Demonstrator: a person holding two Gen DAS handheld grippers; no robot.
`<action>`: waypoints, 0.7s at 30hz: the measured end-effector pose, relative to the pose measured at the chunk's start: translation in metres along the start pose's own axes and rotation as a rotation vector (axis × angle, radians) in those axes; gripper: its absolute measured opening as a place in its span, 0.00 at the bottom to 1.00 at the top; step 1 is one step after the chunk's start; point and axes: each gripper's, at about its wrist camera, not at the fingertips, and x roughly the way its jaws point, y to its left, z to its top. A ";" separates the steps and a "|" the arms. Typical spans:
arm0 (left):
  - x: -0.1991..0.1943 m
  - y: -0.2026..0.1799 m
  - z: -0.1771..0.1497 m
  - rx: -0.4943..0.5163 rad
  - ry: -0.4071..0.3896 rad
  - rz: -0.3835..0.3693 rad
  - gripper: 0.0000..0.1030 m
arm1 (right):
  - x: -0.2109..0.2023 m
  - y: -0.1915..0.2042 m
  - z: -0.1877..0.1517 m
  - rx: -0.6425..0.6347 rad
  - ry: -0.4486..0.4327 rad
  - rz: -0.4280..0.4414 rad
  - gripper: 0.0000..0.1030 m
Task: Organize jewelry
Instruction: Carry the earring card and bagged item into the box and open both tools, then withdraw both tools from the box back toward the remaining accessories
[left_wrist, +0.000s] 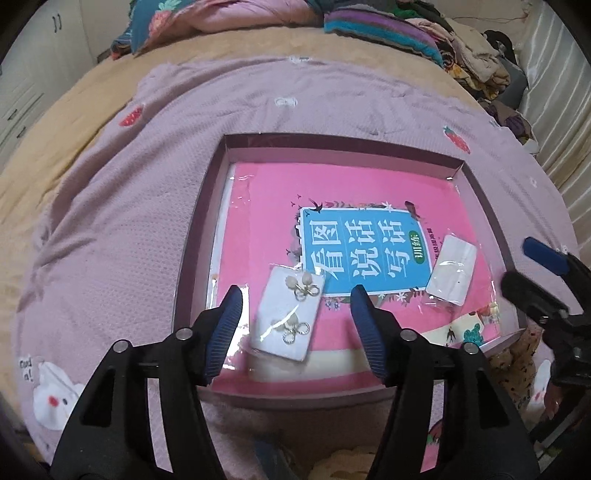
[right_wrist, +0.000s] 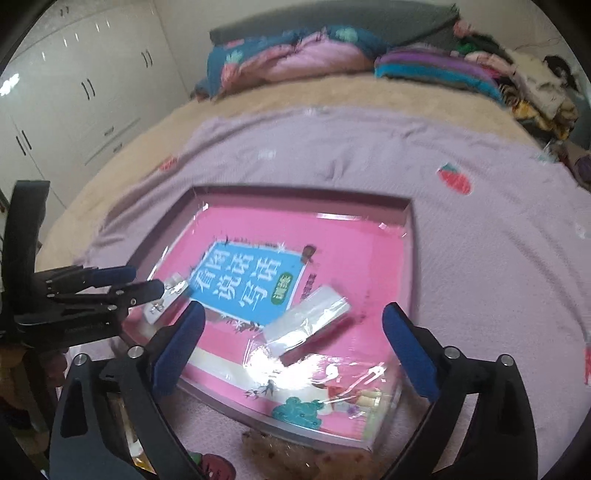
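A shallow mauve box (left_wrist: 199, 229) holds a pink book with a blue title panel (left_wrist: 365, 254). A white earring card in clear plastic, with two pearl and silver earrings (left_wrist: 288, 317), lies on the book between the fingers of my open left gripper (left_wrist: 297, 321). A second, plain white packet (left_wrist: 450, 275) lies to its right. In the right wrist view this packet (right_wrist: 308, 319) lies between the fingers of my open right gripper (right_wrist: 295, 347), and the box rim (right_wrist: 295, 194) and the left gripper (right_wrist: 147, 282) over the earring card (right_wrist: 166, 299) show too.
The box rests on a lilac strawberry-print blanket (left_wrist: 122, 206) over a beige bed cover. Folded quilts and clothes (left_wrist: 373, 26) pile along the far edge. White wardrobes (right_wrist: 74, 92) stand to the left. My right gripper (left_wrist: 535, 280) shows at the left wrist view's right edge.
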 end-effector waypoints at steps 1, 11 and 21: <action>-0.003 -0.001 -0.002 -0.010 0.003 -0.004 0.55 | -0.006 -0.002 -0.001 0.012 -0.011 -0.007 0.94; -0.048 -0.013 -0.002 0.008 -0.078 -0.032 0.84 | -0.073 -0.010 0.001 0.094 -0.120 -0.009 0.96; -0.100 -0.010 -0.006 0.013 -0.177 -0.059 0.91 | -0.135 -0.012 -0.004 0.134 -0.218 -0.053 0.96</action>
